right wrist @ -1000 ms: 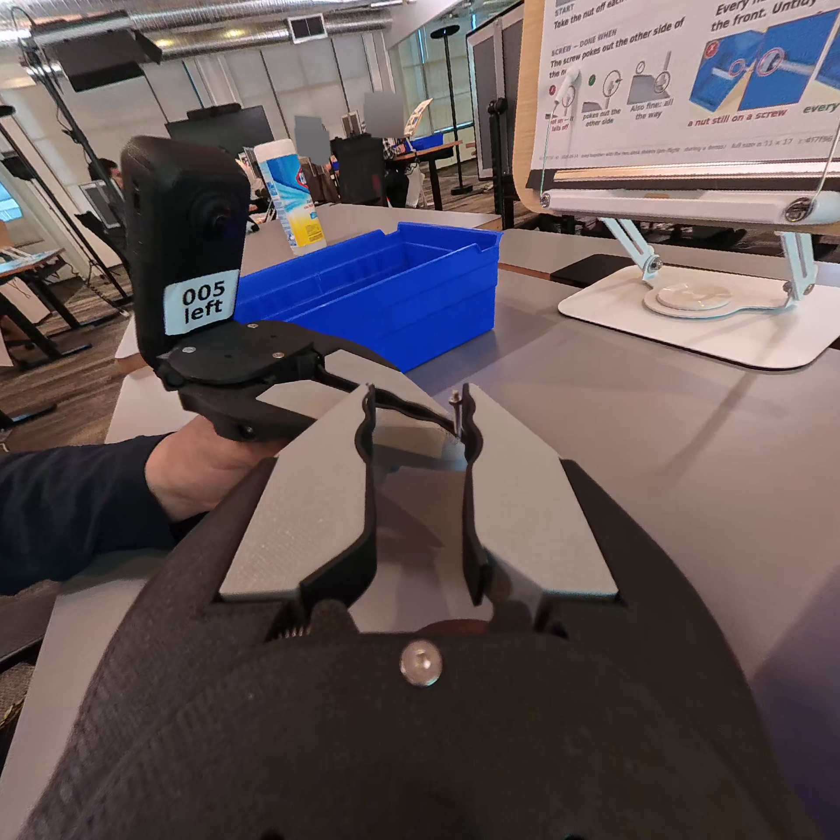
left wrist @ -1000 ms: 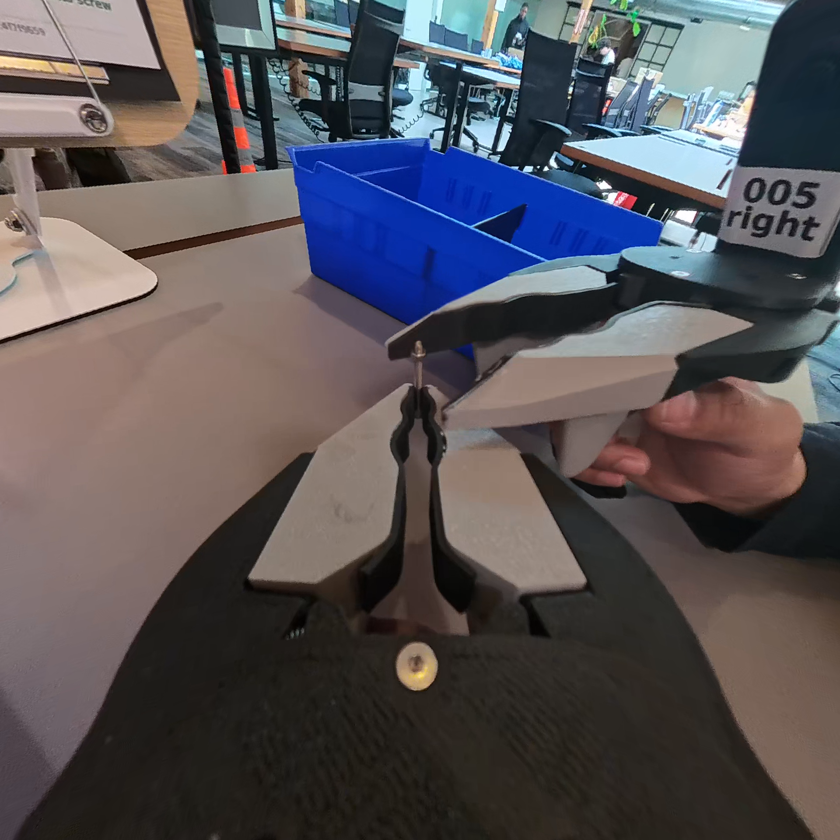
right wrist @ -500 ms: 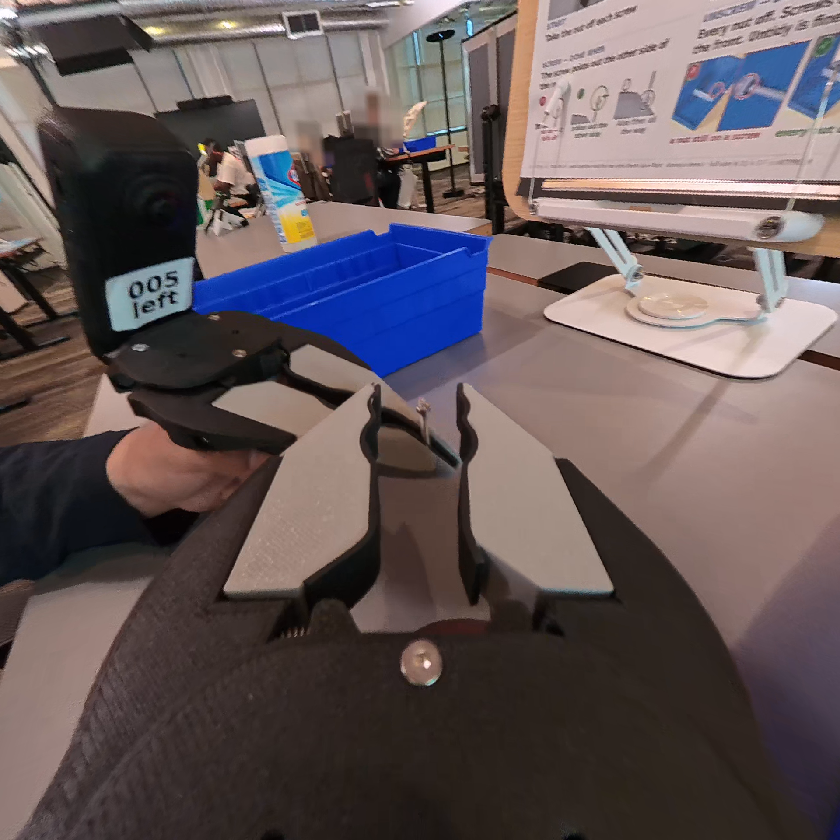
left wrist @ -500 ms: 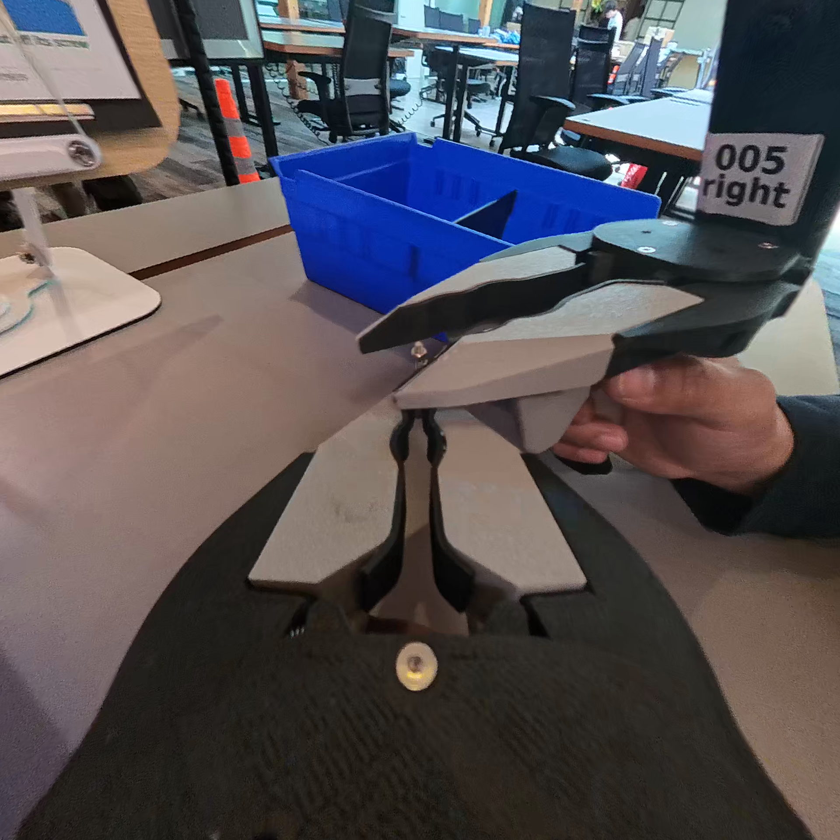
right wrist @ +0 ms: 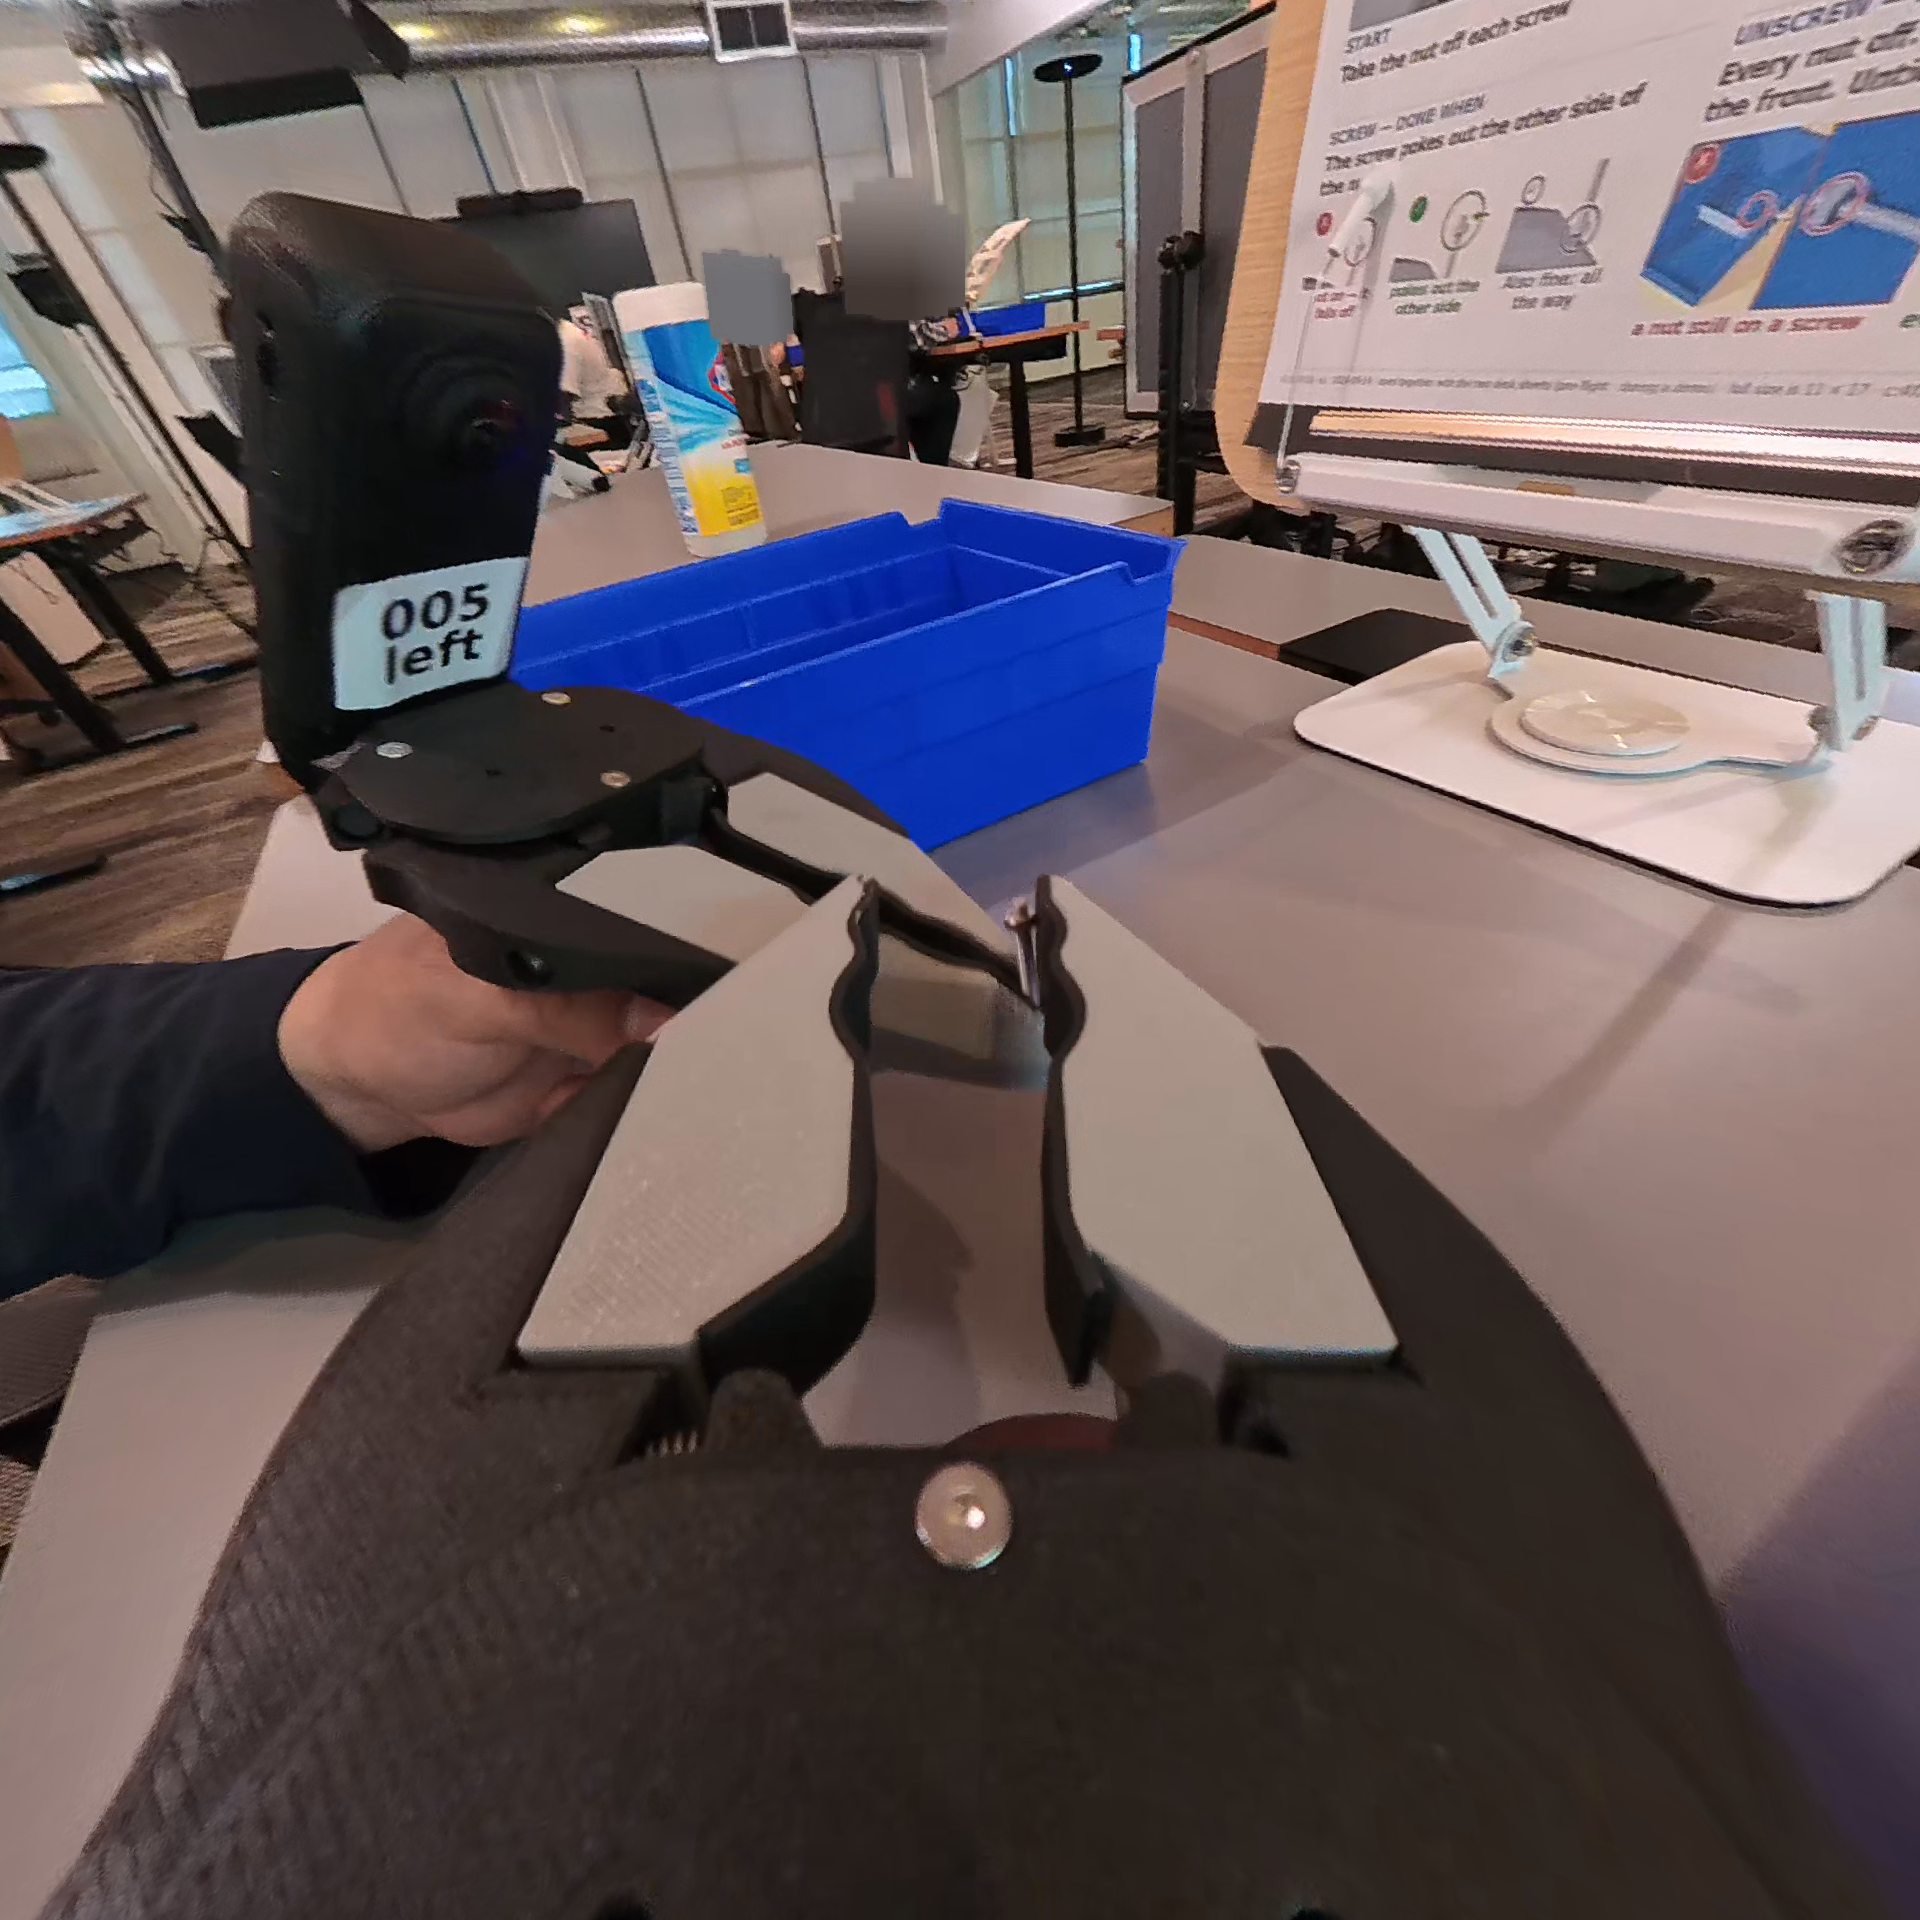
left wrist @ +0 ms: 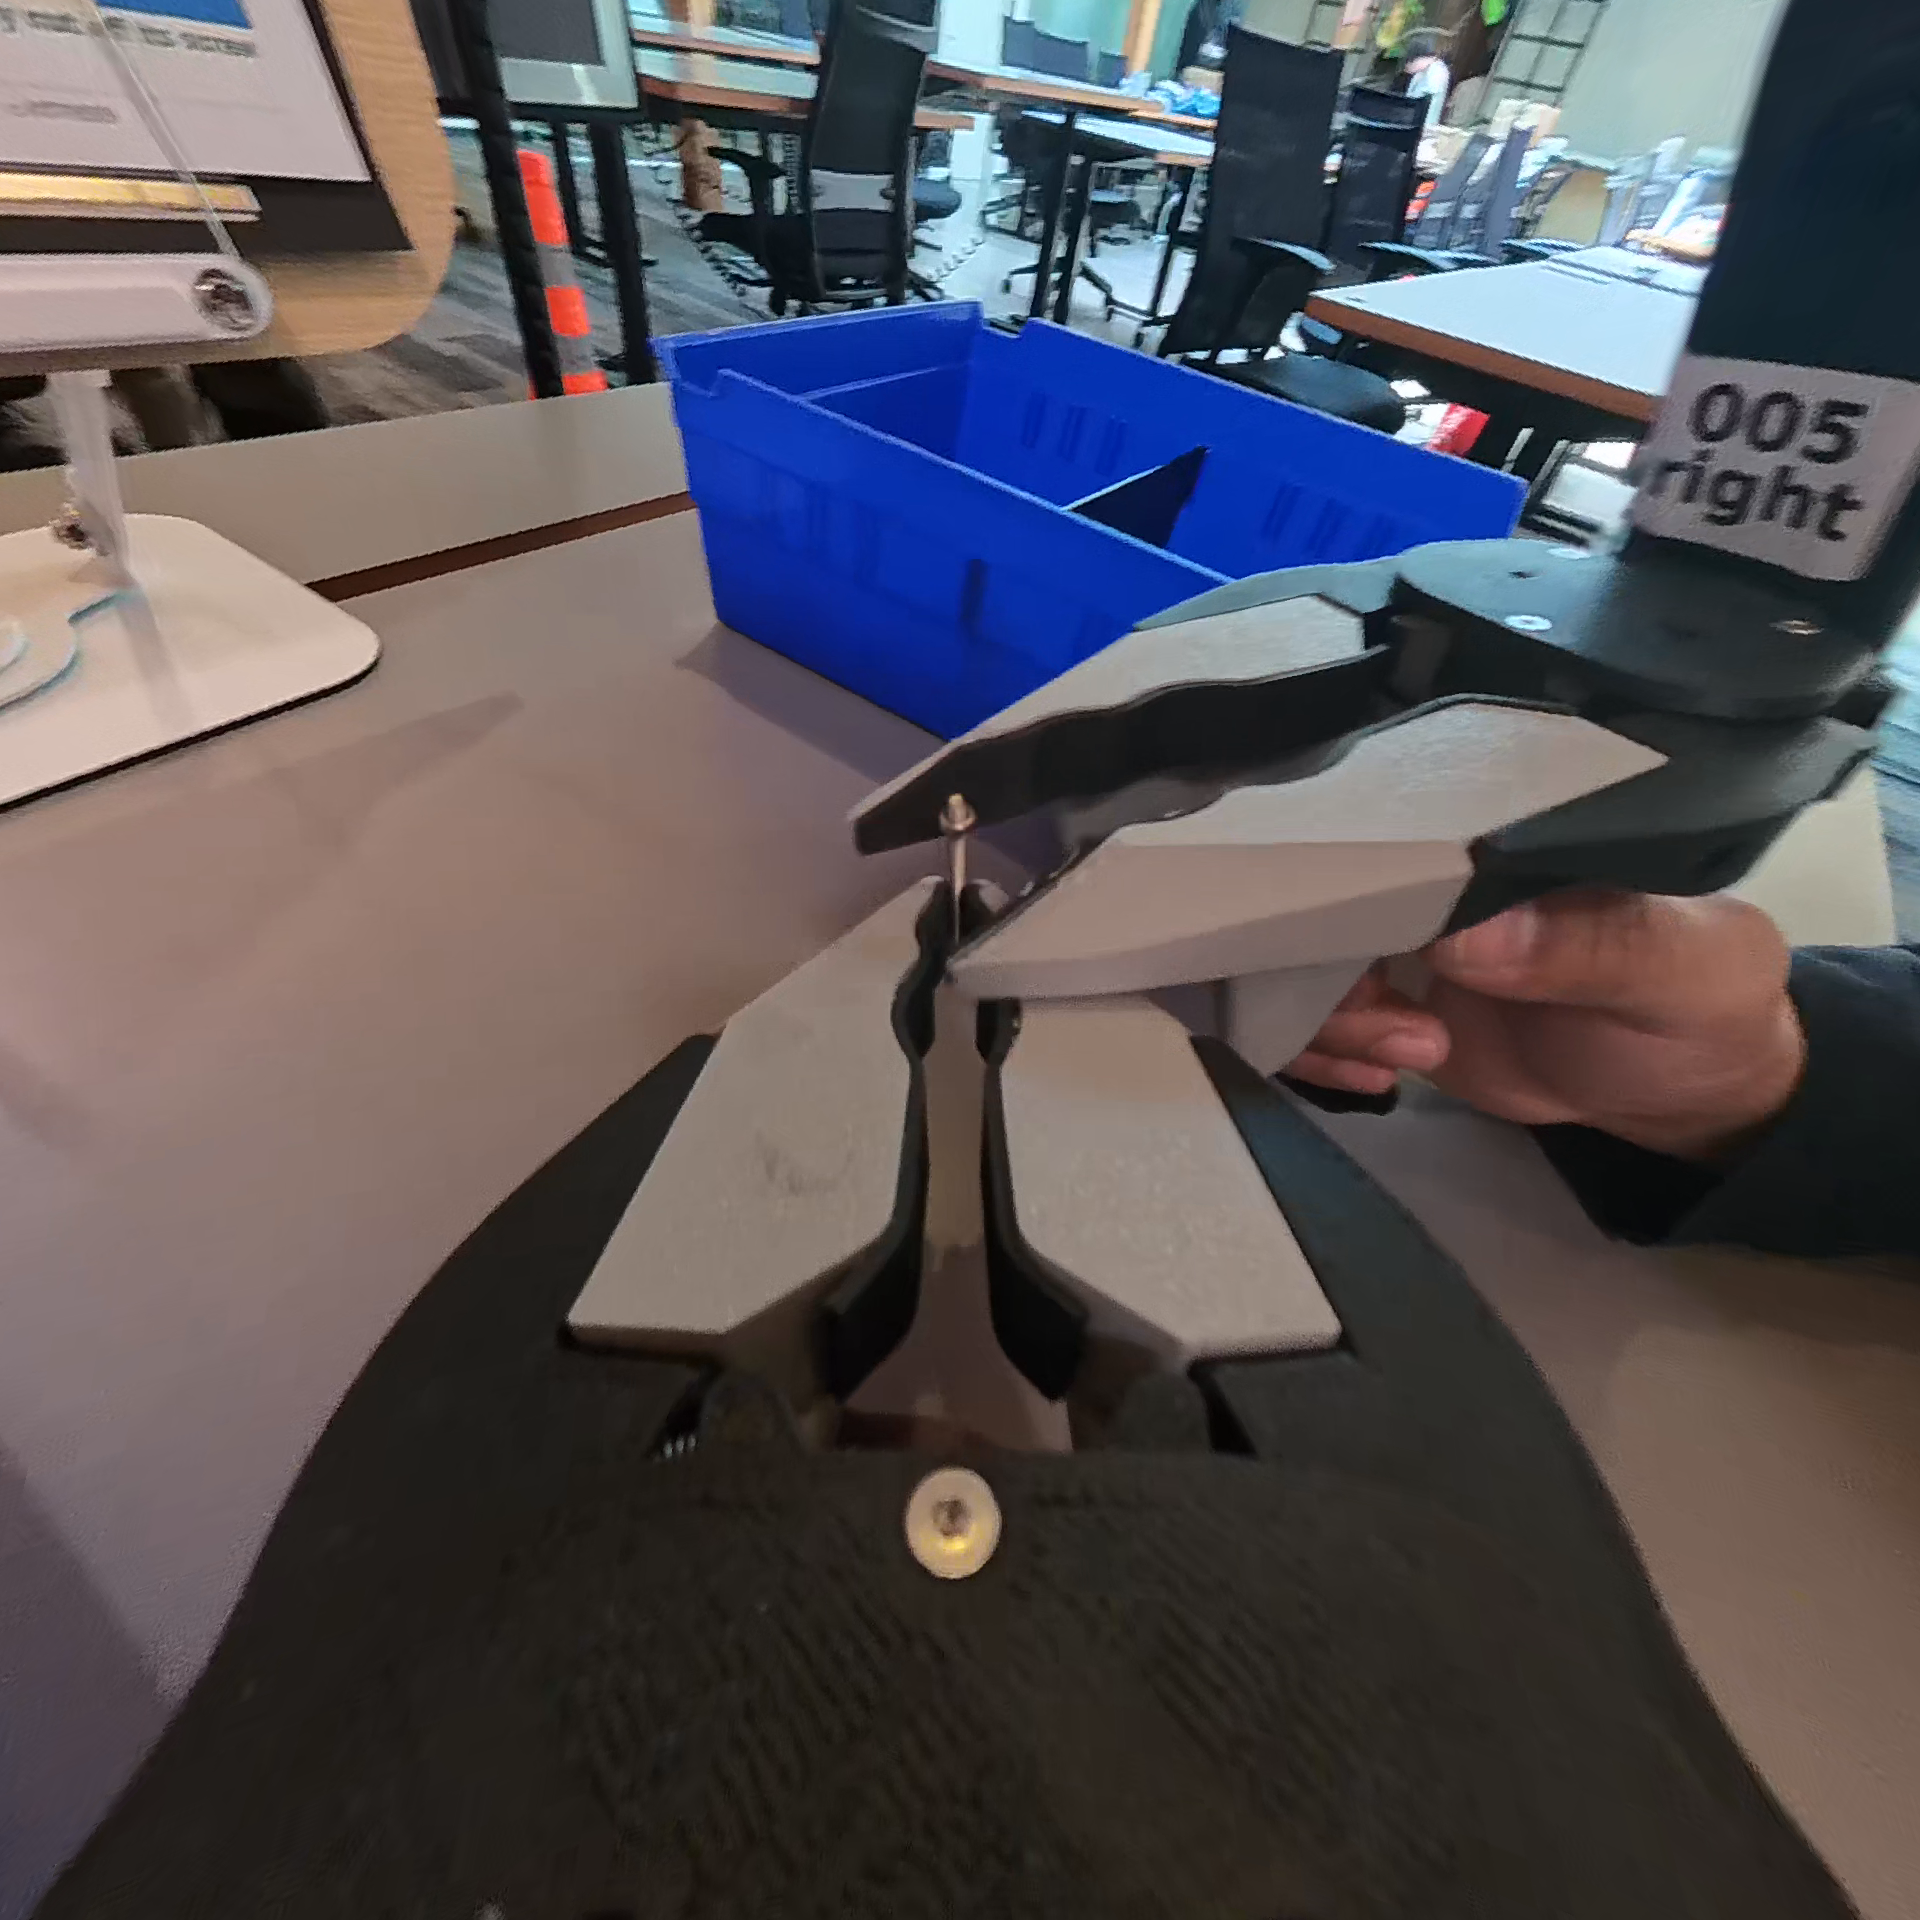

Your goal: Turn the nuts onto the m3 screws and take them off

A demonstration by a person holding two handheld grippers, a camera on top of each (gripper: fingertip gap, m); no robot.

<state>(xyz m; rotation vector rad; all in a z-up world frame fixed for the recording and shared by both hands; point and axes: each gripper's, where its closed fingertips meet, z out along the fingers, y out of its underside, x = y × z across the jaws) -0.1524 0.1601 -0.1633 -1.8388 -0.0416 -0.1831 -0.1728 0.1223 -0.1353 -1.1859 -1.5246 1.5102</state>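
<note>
Two handheld grippers meet above a grey bench (left wrist: 416,831). The left gripper (left wrist: 954,925) points forward and level, its jaws pressed together on the lower end of a small m3 screw (left wrist: 957,847), which stands upright out of the fingertips with its head on top. Whether a nut sits on the screw is too small to tell.

The right gripper (right wrist: 951,935) comes in from the right side, crossing over the left gripper's tips at roughly a right angle. Its jaws stand apart, one on each side of the screw; the screw lies close against its right finger (right wrist: 1132,1091). A hand (left wrist: 1579,1023) in a dark sleeve grips its handle from below, wrist level. In the right wrist view, another hand (right wrist: 436,1039) holds the left gripper likewise.

A blue bin (left wrist: 935,540) sits on the bench just behind the grippers. A white stand (right wrist: 1621,769) carrying an instruction sheet is off to one side.
</note>
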